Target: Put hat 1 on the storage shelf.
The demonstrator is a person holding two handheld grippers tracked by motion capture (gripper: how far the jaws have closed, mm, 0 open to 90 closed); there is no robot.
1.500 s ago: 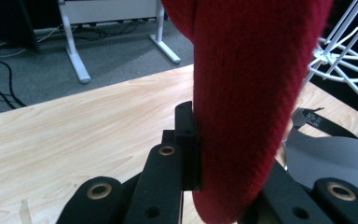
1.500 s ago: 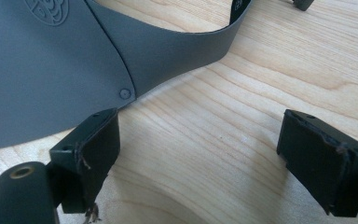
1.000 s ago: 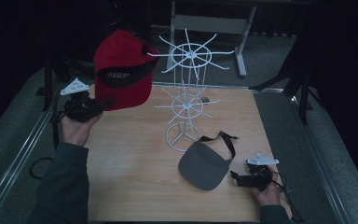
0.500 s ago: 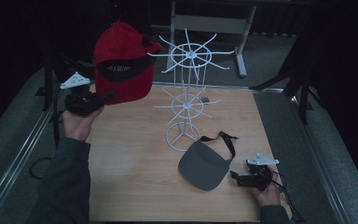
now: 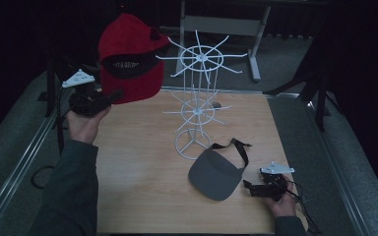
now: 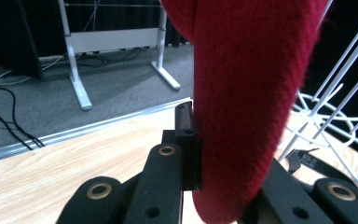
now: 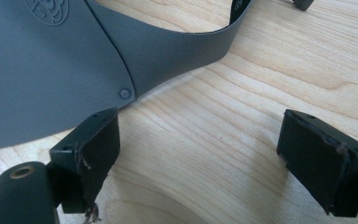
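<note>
The red knitted-fabric cap with a black front panel (image 5: 130,59) hangs in the air above the left rear part of the light wooden table (image 5: 142,172), clamped by its lower edge between the jaws of the left gripper (image 5: 112,97). In the left gripper view the red fabric (image 6: 251,93) fills the gap between the two black jaws, which are pressed together on it; the left jaw's pad lies flat against the cloth. Just beyond the jaws, to their right, stand the thin arms of the white wire display rack with spoked tiers (image 5: 197,98), close to the cap but apart from it.

The right gripper (image 5: 250,187) rests low at the near right of the table, its jaws standing wide apart with bare wood between them. Its left jaw sits just at the edge of the flat grey visor with a black strap (image 5: 215,172); whether it touches cannot be told. In the right gripper view the visor (image 7: 51,65) lies ahead and left of the jaws, its band curving across the top.
</note>
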